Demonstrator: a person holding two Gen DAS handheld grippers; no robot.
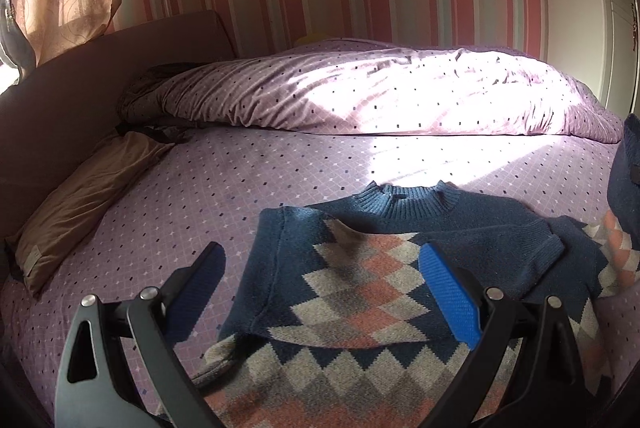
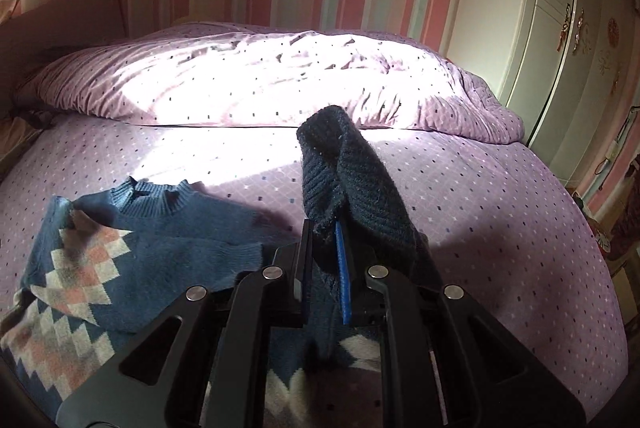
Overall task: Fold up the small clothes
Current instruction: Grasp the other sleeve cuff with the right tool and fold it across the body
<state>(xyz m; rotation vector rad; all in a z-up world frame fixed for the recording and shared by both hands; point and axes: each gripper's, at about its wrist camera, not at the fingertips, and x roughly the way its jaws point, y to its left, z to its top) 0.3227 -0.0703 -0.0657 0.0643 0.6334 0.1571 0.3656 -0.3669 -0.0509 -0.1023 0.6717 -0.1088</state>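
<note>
One sleeve [image 2: 344, 168] of the blue patterned sweater [image 1: 360, 280], which lies flat near the front of the purple bed [image 1: 200, 188], is pinched by the right gripper [image 2: 324, 268]; the left gripper [image 1: 320, 288] is held spread above the left side of the sweater, nothing gripped. The cuff is best carried leftward across the chest and laid flat; the knit should be kept taut so no bunching is left.

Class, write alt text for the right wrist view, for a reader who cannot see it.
The right claw is shut on a dark blue ribbed sleeve cuff, lifted above a purple dotted bed sheet. The rest of the blue diamond-patterned sweater lies at lower left, a sunlit quilt behind.
</note>
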